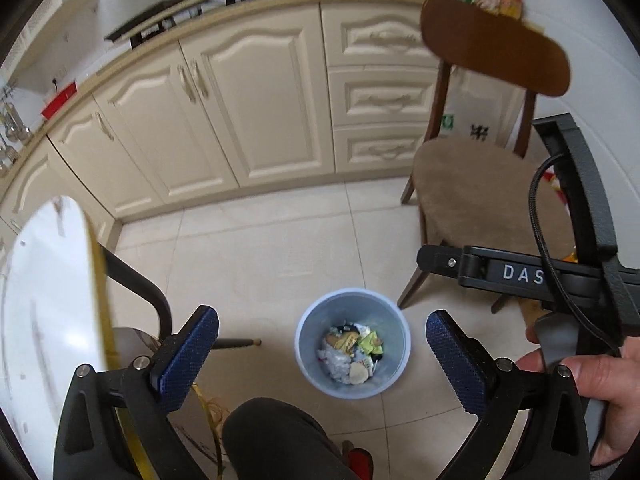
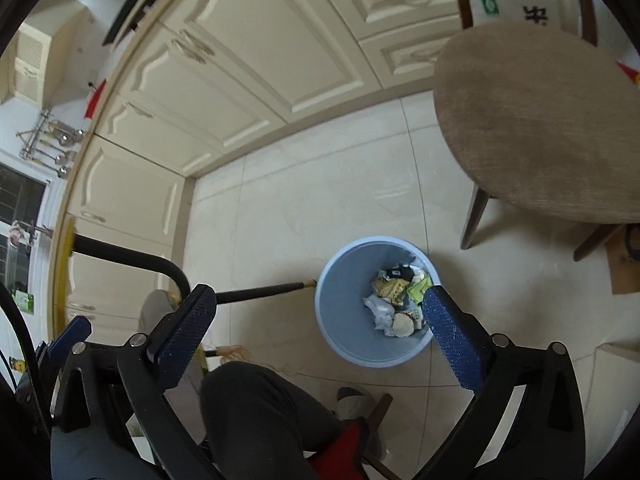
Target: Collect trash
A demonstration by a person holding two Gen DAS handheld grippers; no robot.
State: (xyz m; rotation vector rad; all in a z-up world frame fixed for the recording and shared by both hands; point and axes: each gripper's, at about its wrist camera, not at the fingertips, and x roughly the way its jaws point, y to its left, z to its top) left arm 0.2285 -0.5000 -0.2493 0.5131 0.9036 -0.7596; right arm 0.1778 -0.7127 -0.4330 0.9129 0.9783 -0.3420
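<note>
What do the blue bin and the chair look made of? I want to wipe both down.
The blue bin looks like smooth moulded plastic: thin, even, slightly glossy wall. The chair seat looks like napped tan fabric, matte and fuzzy; its dark brown legs and back look like varnished wood, though that is uncertain.

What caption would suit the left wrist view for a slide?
Open left claw above a blue bin holding crumpled trash, beside a wooden chair.
</note>
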